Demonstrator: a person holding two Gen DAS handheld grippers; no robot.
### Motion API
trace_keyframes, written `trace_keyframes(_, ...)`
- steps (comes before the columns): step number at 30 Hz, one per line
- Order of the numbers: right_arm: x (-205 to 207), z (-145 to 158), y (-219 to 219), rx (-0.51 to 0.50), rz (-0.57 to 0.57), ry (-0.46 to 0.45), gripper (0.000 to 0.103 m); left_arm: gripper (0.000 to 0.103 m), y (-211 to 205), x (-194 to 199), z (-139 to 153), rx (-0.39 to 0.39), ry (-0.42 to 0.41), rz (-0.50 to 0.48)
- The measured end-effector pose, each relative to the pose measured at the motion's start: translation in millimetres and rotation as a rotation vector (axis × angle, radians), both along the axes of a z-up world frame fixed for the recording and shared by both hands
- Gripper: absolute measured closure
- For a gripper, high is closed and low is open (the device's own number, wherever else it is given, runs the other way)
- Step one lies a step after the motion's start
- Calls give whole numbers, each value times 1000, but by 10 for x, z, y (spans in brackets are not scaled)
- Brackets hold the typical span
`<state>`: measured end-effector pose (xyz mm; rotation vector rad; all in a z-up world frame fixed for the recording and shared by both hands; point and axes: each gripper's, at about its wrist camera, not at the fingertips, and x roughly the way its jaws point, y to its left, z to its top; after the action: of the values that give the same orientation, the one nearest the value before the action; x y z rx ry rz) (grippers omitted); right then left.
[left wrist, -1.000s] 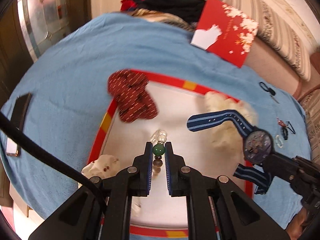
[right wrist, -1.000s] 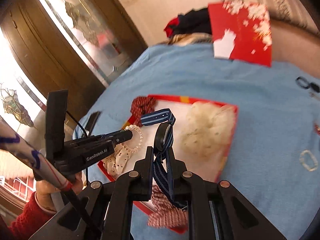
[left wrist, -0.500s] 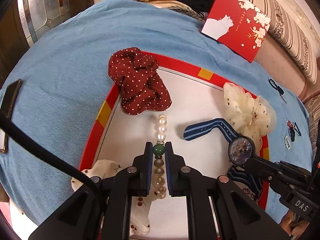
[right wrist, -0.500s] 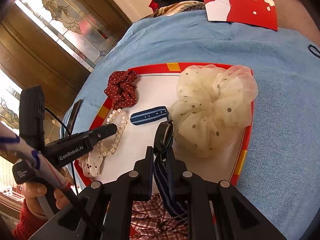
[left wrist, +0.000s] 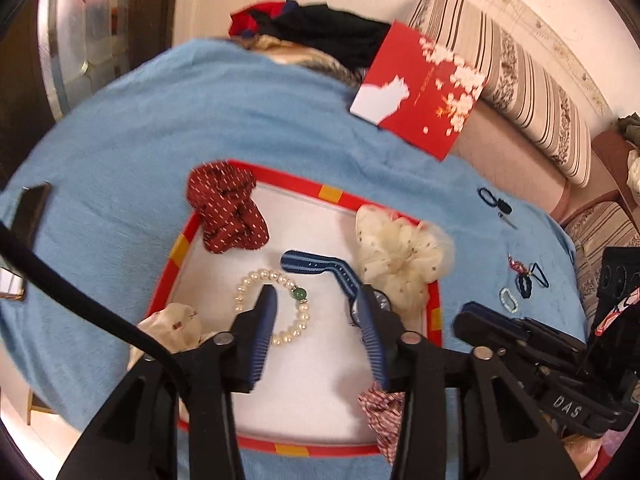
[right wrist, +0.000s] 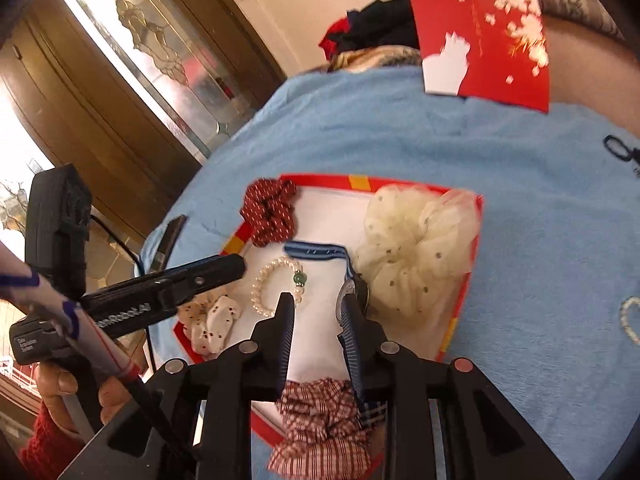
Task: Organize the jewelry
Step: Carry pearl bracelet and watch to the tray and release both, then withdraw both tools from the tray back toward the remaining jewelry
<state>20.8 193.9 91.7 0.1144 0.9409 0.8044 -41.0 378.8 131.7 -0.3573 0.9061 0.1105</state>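
A red-rimmed white tray (left wrist: 320,392) (right wrist: 324,208) lies on a blue cloth. A pearl bracelet (left wrist: 246,284) (right wrist: 264,276) with a green bead lies flat in it. A watch with a blue striped strap (left wrist: 312,266) (right wrist: 320,251) lies beside it. My left gripper (left wrist: 318,292) is open above the tray, empty, its fingers either side of the bracelet's right part. My right gripper (right wrist: 318,300) is open and empty, with the watch face (right wrist: 354,288) next to its right finger.
In the tray lie a dark red dotted scrunchie (left wrist: 228,208), a cream tulle scrunchie (left wrist: 400,256), a cream spotted one (left wrist: 172,326) and a red checked one (right wrist: 320,424). Small hair ties (left wrist: 528,276) and a red card (left wrist: 420,88) lie on the cloth. A phone (left wrist: 30,208) lies left.
Both grippers have opened. The left one let go of the pearl bracelet, now flat in the tray. The right one let go of the watch, now lying in the tray.
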Motion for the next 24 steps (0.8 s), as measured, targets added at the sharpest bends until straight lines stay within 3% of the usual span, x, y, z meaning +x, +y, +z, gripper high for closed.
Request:
trace_keyframes(4, -144, 164, -313, -5, -31, -42, 71, 53, -125, -233, 192, 84, -19, 36)
trace_keyframes(11, -410, 246, -932, -30, -97, -76, 61, 52, -562, -528, 388, 196, -32, 36)
trace_keyframes(15, -601, 231, -1384, -77, -150, -109, 51, 52, -947, -617, 476, 261, -47, 7)
trace_keyframes(19, -726, 212, -1792, -123, -211, -133, 51, 49, -1429, -673, 522, 340, -71, -63)
trace_keyframes(24, -868, 216, -2242, -155, -286, -159, 48, 44, -1906, -716, 539, 365, -95, -127)
